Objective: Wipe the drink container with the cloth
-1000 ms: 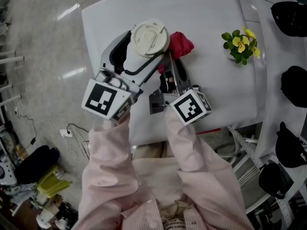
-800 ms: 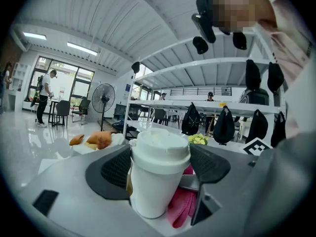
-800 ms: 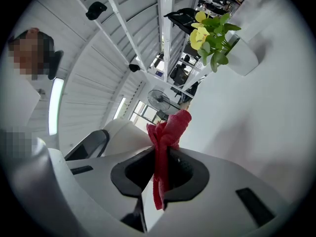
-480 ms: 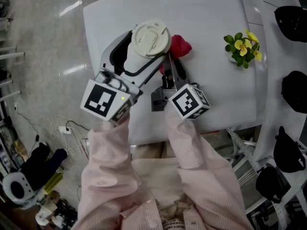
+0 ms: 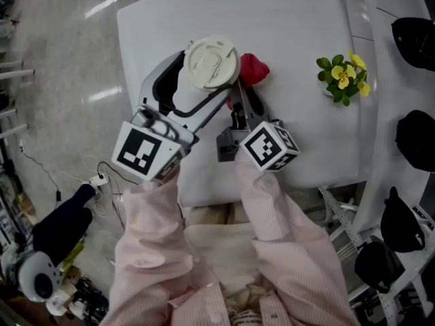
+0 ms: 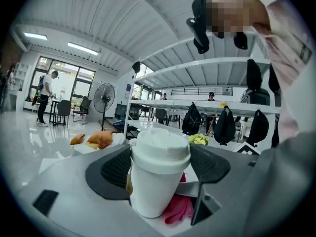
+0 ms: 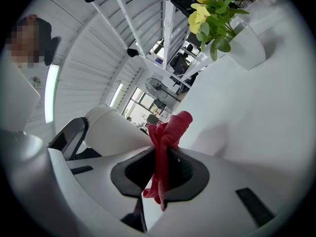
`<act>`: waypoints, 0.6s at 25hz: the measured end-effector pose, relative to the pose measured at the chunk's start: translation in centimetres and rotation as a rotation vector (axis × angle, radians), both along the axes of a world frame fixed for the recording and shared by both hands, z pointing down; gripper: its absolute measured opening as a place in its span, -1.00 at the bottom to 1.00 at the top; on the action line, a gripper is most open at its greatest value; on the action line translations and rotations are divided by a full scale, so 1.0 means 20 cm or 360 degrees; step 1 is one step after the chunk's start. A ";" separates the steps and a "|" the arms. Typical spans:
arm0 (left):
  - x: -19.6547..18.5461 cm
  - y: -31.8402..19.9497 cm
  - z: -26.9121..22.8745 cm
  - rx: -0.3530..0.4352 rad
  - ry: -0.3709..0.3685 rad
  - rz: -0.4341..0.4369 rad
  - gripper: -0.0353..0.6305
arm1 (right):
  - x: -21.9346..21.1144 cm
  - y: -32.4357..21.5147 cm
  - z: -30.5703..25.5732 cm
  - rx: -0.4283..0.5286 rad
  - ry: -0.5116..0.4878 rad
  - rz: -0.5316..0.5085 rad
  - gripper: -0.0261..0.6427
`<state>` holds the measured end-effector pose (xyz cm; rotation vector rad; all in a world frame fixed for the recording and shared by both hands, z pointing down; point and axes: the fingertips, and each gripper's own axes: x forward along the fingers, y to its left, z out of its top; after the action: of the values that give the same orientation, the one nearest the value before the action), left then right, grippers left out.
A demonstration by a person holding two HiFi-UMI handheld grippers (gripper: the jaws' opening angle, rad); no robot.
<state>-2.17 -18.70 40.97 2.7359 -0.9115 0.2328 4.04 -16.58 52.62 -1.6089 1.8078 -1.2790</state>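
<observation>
A white paper cup with a white lid is held above the white table, my left gripper shut on its body. In the left gripper view the cup stands upright between the dark pads. My right gripper is shut on a red cloth, which bunches just right of the cup, against its side. The right gripper view shows the cloth pinched between the jaws, with the cup close on the left.
A small pot of yellow flowers stands on the table's right side. Black bags hang on a rack to the right. Shiny floor with cables lies left of the table.
Both grippers have shifted slightly up and away with the cup and cloth. The cloth stays beside the cup.
</observation>
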 end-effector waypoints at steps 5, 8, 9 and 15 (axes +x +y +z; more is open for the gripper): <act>0.00 0.00 0.00 -0.0015 -0.0013 0.0006 0.22 | 0.05 -0.01 -0.11 0.0047 0.0119 -0.0156 -0.78; -0.01 0.00 0.01 -0.0025 -0.0022 0.0003 0.22 | 0.10 -0.06 -0.20 0.0100 0.0225 -0.0273 -0.78; -0.01 0.00 0.01 -0.0028 -0.0025 0.0001 0.22 | 0.11 -0.08 -0.24 0.0122 0.0233 -0.0316 -0.78; 0.00 0.01 0.01 -0.0053 -0.0039 -0.0003 0.22 | 0.11 -0.21 -0.42 0.0193 0.0228 -0.0659 -0.78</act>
<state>-2.22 -18.57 41.22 2.7074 -0.9087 0.2789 6.31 -20.68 44.15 -1.3335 2.3494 -1.2112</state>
